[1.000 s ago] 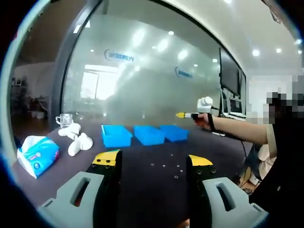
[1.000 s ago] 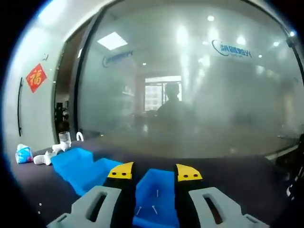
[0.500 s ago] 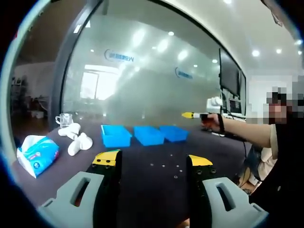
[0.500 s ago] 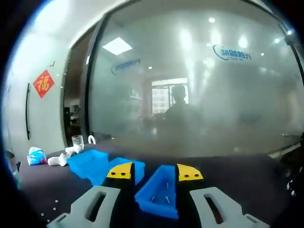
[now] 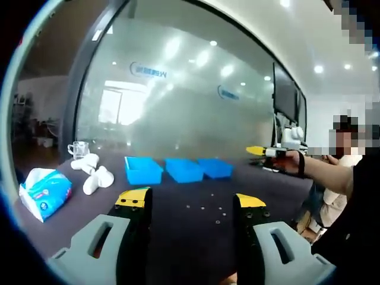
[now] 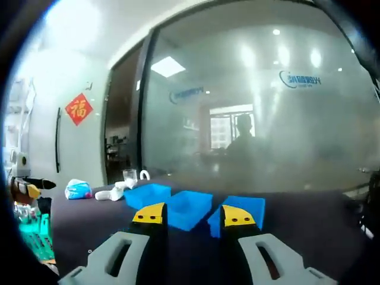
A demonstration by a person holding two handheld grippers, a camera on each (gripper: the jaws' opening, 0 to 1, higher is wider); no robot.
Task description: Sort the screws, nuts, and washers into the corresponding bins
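Three blue bins (image 5: 144,170) (image 5: 185,169) (image 5: 215,167) stand in a row across the dark table (image 5: 178,225). Several small nuts and washers (image 5: 205,208) lie scattered on the table in front of them. My left gripper (image 5: 191,202) hovers low over the near table, open and holding nothing. My right gripper (image 5: 267,152), held in a person's hand, hangs in the air to the right of the bins. In the right gripper view my right gripper (image 6: 194,217) is open and holds nothing, with the bins (image 6: 145,195) (image 6: 189,208) (image 6: 240,208) beyond it.
A tissue pack (image 5: 44,193), white rolled objects (image 5: 95,175) and a glass cup (image 5: 77,148) sit at the table's left end. A frosted glass wall (image 5: 178,107) runs behind the table. A person (image 5: 350,196) stands at the right. The left gripper (image 6: 24,187) shows at the right gripper view's left edge.
My right gripper has drawn back from over the rightmost bin and moved right; its view now takes in all three bins from farther off. The left gripper has barely moved.
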